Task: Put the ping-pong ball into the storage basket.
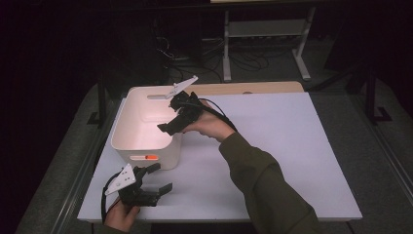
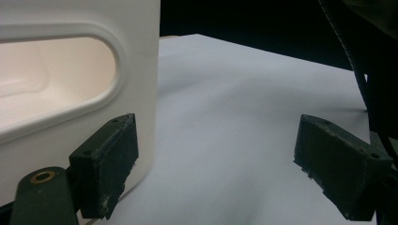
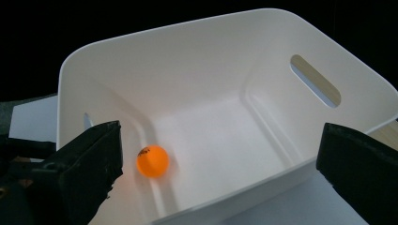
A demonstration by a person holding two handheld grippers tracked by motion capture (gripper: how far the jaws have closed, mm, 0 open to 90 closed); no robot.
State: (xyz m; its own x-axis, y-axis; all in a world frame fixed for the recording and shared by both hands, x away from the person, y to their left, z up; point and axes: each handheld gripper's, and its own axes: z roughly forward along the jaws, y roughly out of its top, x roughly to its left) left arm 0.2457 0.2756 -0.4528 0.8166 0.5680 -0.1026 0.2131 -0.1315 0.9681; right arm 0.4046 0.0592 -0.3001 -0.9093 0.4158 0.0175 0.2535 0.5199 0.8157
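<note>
- Right gripper (image 1: pixel 171 127): jaws fully apart with nothing between them, held over the near right rim of the white bin (image 1: pixel 127 127). The right gripper view looks down past both pads into the bin's interior.
- Orange ball (image 3: pixel 152 161): lies free on the bin floor, close to one side wall and clear of the pads. In the high view an orange glow (image 1: pixel 151 157) shows through the handle slot in the bin's near wall.
- Left gripper (image 1: pixel 160 179): jaws apart and empty, low over the table (image 1: pixel 272 146), just near of the bin's near wall. In the left gripper view one pad (image 2: pixel 110 161) stands just beside that wall, below the slot; contact cannot be confirmed.
- Step in hand, as judged: the release of the ball into the bin appears complete.
- Next move, as judged: lift the right gripper up and away towards the right without catching the rim. Keep the left gripper clear of the near wall so the bin does not shift.
</note>
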